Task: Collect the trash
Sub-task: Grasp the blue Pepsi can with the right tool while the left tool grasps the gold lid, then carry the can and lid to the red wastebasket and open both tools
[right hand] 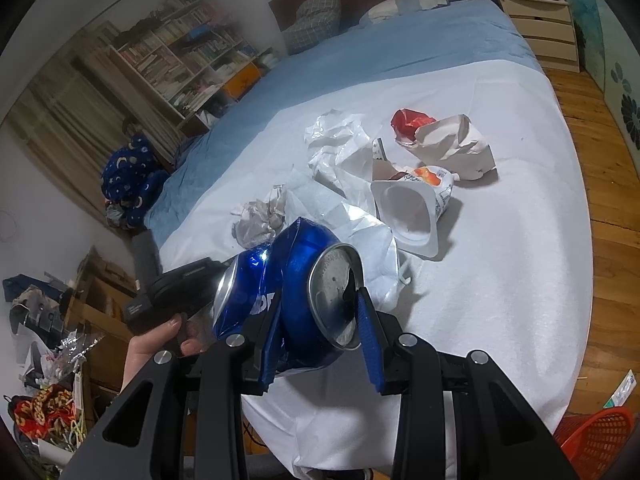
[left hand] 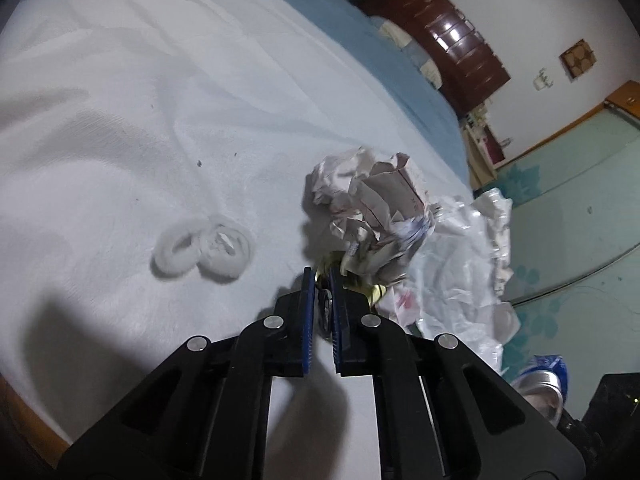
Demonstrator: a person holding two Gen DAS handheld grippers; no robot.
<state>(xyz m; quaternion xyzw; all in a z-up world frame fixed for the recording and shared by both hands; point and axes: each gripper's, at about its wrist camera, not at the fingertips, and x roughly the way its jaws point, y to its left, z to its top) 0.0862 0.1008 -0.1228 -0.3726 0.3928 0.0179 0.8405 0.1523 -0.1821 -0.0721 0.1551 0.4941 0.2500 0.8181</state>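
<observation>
My right tool (right hand: 320, 320) is clamped on the crushed blue can (right hand: 292, 280), held over the bed's near edge. My left tool (left hand: 322, 280) looks closed on something yellowish, blurred, just under the crumpled paper ball (left hand: 372, 216). The white sheet (left hand: 120, 120) lies open to the left; the plastic bag (left hand: 464, 248) drapes over the bed's right edge.
</observation>
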